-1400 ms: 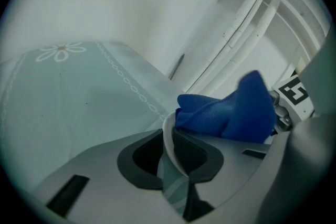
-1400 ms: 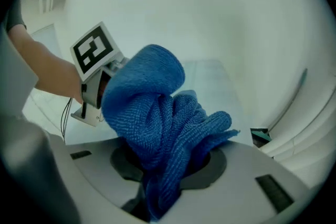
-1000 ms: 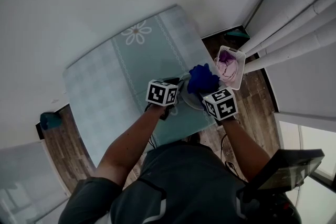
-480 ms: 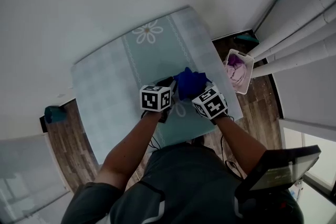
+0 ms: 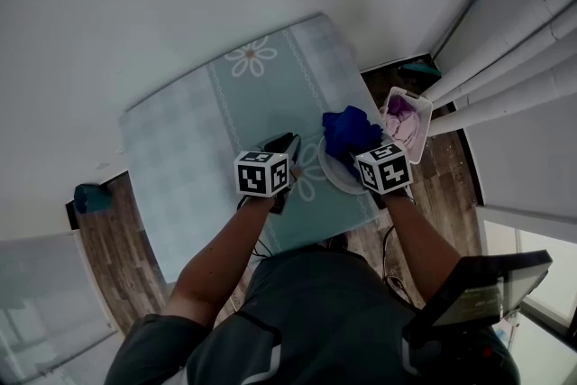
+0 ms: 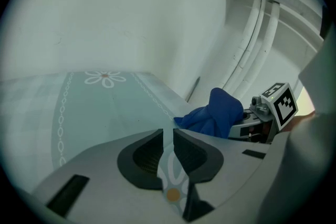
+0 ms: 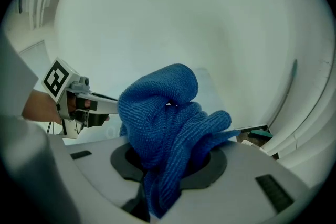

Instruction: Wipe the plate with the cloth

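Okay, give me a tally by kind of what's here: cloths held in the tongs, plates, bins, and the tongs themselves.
blue cloth: 1
plate: 1
white bin: 1
tongs: 2 (left tongs, right tongs)
Total: 5

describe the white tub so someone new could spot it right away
Find the pale green table with the daisy print. Just off its right edge, over wooden floor beside white pipes, is a white tub. It alone holds something purple, unlike the round plate nearby.
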